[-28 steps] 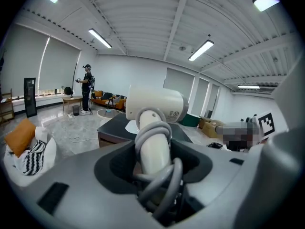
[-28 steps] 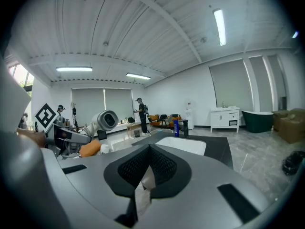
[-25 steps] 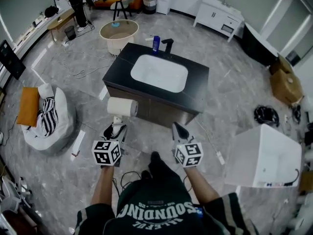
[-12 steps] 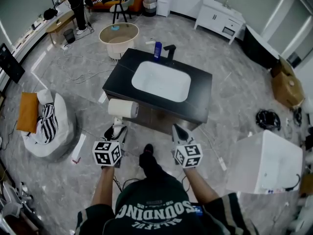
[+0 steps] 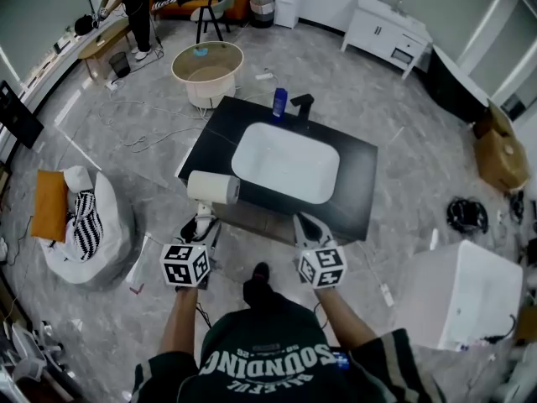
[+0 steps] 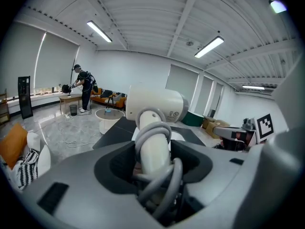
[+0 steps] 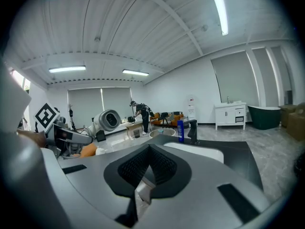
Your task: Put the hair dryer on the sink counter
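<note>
Though unclear overhead, hair dryer seemingly cord-wrapped

Dark green shirt with white lettering, black shoe

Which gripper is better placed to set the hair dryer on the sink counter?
Left gripper: it holds the hair dryer close to the sink counter. The right gripper is shut, empty.

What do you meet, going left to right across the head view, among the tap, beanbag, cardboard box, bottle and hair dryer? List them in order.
beanbag → hair dryer → bottle → tap → cardboard box
</note>
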### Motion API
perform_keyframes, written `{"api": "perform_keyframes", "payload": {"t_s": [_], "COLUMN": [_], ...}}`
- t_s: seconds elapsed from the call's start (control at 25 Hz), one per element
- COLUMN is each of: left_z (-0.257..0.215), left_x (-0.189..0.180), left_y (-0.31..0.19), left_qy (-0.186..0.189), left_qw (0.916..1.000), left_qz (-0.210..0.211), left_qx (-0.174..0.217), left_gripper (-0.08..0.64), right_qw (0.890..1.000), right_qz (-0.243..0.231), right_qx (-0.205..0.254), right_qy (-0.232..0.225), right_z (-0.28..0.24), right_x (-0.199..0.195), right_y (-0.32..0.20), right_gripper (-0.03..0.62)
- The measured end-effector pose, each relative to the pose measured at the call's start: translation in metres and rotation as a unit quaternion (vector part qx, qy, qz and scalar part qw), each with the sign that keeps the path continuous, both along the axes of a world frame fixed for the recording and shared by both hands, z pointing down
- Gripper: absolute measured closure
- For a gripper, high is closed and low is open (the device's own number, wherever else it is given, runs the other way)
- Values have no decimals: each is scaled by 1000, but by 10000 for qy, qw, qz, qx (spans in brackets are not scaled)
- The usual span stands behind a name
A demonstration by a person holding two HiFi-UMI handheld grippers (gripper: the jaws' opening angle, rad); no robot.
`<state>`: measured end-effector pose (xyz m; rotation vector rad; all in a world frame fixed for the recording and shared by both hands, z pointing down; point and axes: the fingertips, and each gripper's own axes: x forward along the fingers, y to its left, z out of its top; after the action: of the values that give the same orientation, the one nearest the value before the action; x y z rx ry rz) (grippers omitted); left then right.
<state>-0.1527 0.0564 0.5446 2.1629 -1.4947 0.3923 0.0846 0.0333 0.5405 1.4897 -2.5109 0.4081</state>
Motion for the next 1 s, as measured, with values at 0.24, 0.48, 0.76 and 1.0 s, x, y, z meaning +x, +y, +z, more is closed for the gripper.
{"api": "perform_keyframes", "payload": {"t_s": [0.24, 0.48, 0.76, 1.0], "left_z": [-1, -2, -7, -2], "left_x": [-10, -13, -5, -5], "left_y": [-69, -129, -181, -227], "left_qy": [-46, -131, -170, -145], "left_qw": [10000, 9999, 9998, 9996], "left_qz": [-27, 14, 101, 238], "left_qx": [-50, -5, -29, -61], "left_gripper": [339, 339, 339, 339], "right_qw": [9999, 10000, 9999, 9999], "right_qz": [-70, -60, -78, -3], "right_qx": [87, 66, 4, -99], "right_qy": [18, 22, 77, 104], "right_z": [-8, -6, -8, -4], "right_x": [-11, -13, -12, -19], "right_y": [-73, -128, -165, -191], "right_gripper": [592, 592, 592, 592]}}
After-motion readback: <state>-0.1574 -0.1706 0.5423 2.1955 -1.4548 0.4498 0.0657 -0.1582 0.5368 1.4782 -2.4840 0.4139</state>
